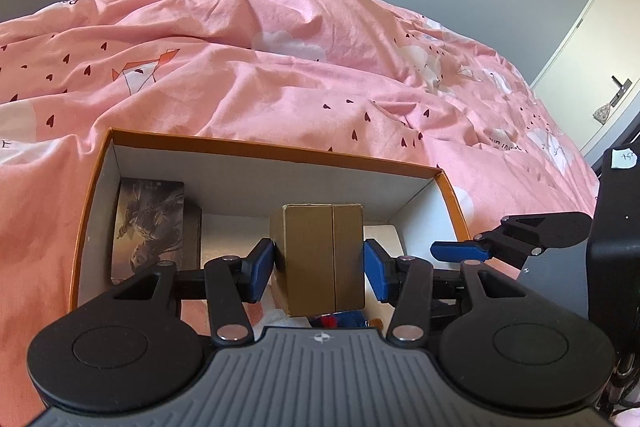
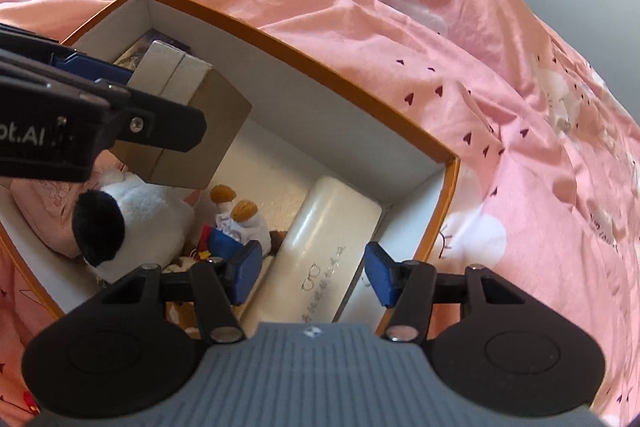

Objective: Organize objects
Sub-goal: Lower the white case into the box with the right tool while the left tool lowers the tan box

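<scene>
My left claw clamped on brown carton, both blue pads pressed to its sides, carton raised over orange storage box on bed. My right claw spread wide, gripping nothing, white glasses case directly below between pads. Plush panda left of right claw, small doll beside it. Picture card ahead-left of left claw, against box wall.

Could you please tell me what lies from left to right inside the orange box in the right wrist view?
White plush toy → small doll with brown feet → cream glasses case → the box's right wall.
</scene>
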{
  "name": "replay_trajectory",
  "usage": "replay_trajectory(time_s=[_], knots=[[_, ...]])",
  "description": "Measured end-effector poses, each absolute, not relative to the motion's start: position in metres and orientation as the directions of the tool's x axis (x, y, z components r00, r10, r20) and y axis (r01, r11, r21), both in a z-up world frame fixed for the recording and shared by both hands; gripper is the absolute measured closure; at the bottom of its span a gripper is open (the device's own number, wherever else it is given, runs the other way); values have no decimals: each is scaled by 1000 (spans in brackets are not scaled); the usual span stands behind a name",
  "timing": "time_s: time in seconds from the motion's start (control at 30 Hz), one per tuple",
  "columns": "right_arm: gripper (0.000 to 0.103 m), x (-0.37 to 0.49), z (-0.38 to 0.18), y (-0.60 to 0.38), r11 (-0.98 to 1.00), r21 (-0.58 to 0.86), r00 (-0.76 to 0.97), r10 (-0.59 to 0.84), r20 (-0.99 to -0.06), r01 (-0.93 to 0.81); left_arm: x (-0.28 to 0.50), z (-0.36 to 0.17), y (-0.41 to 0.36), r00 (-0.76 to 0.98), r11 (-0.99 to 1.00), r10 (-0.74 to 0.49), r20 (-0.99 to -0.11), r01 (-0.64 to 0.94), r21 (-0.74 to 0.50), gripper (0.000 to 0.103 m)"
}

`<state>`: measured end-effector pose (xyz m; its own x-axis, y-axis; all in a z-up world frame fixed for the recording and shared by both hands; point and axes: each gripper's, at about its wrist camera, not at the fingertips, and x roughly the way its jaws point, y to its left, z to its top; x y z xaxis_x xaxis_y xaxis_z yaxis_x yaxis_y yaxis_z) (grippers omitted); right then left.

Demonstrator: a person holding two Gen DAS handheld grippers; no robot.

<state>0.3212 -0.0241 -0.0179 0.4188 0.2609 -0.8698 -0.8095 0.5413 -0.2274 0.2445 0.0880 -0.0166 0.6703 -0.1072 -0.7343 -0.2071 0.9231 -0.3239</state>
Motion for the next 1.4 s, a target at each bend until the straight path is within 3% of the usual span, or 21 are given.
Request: replay_trajectory(time_s=[0.4,0.63,1.4], knots=[[51,369,-57,13,439,-270,415,275,-867,-857,260,-33,99,658,902,-85,-748,-269,-338,48],[63,382,-77,25,441,-299,427,225,-876,-846,263,-40,103,654,898,-98,-750,-268,-350,48],[63,412,-79,23,569,-168,269,97,-958,-805,266,-48,102,634,897,-137,-761,-247,-367,48]])
